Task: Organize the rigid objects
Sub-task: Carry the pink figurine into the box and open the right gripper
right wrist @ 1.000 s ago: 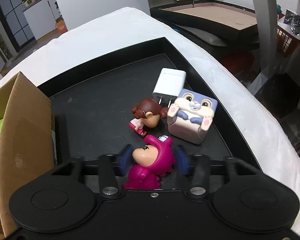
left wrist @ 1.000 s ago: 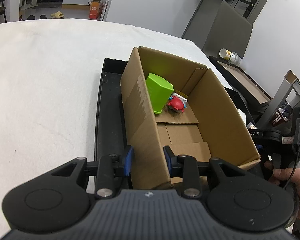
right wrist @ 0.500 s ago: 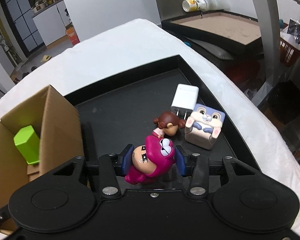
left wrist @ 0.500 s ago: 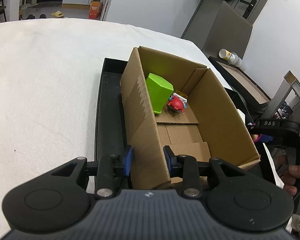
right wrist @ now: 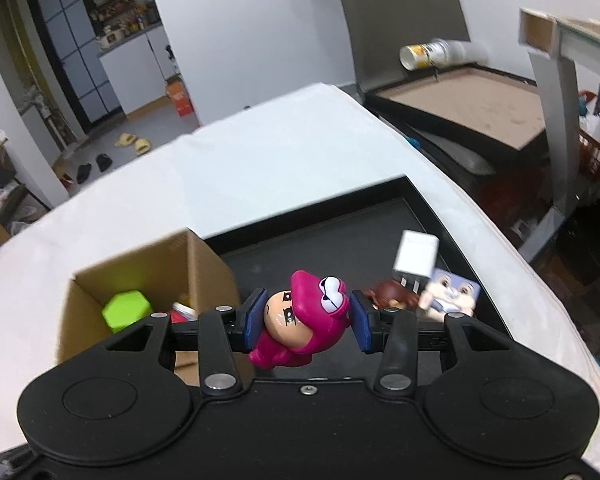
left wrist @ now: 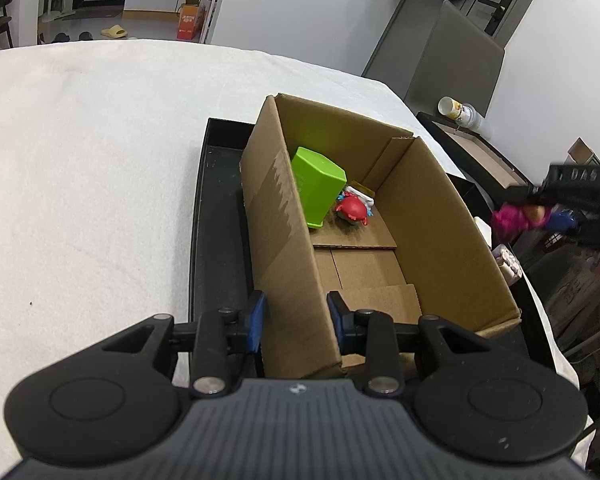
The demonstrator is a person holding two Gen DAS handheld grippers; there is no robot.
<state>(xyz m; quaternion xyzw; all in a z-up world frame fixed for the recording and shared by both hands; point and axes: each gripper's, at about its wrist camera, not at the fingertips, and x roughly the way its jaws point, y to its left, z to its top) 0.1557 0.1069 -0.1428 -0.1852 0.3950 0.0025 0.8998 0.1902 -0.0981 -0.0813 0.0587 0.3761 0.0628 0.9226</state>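
the left hand-held gripper is sitting at the bottom centre of its frame, its blue pads clenching the near left wall of the open brown cardboard box. the box is standing in a black plastic tray on the white-covered table. inside the box, toward its far end, a lime green plastic block is leaning on the left wall, with a small red toy just beside it. the right hand-held gripper is grasping a magenta hooded toy figure at lower centre of its frame, lifted above the tray. right of it, on the tray, a brown-haired doll, a white charger plug and a lavender rabbit cube are lying clustered together.
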